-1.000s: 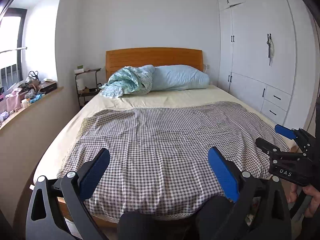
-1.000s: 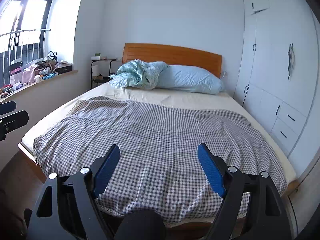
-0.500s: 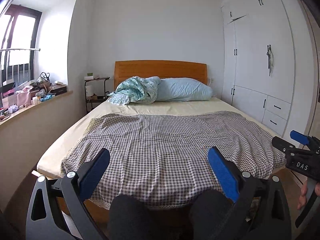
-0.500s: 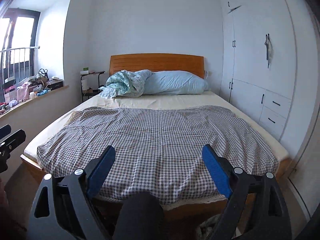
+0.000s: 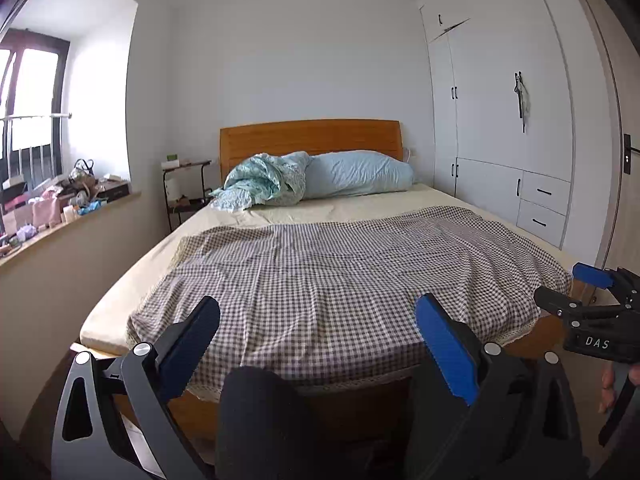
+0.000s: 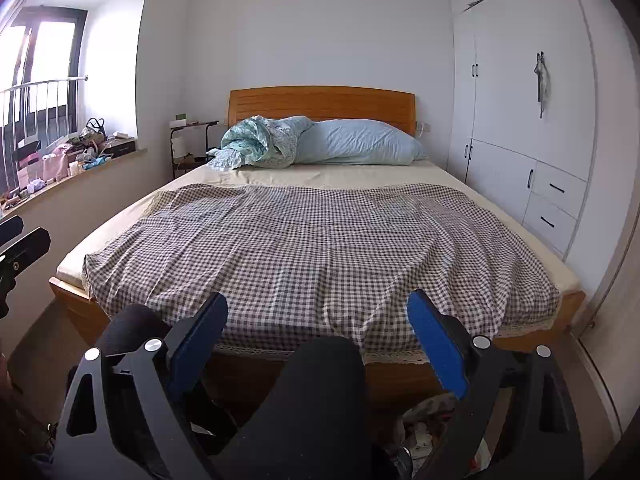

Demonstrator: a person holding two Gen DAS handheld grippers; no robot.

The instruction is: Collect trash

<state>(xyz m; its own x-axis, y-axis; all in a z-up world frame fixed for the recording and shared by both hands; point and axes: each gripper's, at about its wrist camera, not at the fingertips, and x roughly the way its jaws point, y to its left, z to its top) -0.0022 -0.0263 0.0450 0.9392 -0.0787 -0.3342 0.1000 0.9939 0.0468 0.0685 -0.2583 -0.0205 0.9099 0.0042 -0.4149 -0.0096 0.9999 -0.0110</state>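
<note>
My left gripper (image 5: 318, 322) is open and empty, held in the air at the foot of the bed. My right gripper (image 6: 316, 316) is open and empty too, beside it; it also shows at the right edge of the left wrist view (image 5: 592, 300). Something that looks like crumpled trash (image 6: 430, 428) lies low on the floor under the right gripper, partly hidden by its right finger and by the person's dark knees (image 6: 316, 396). No trash shows on the checked blanket (image 5: 340, 276).
The bed (image 6: 320, 236) fills the middle, with a blue pillow (image 6: 360, 142) and a bunched blue quilt (image 6: 260, 144) at the wooden headboard. White wardrobe (image 6: 520, 120) on the right. Cluttered window sill (image 6: 72, 152) on the left, small side table (image 6: 192, 140) behind.
Both grippers have drawn back from the bed and dropped lower. The bed's wooden foot, the person's knees and the floor have come into view. Both stay open.
</note>
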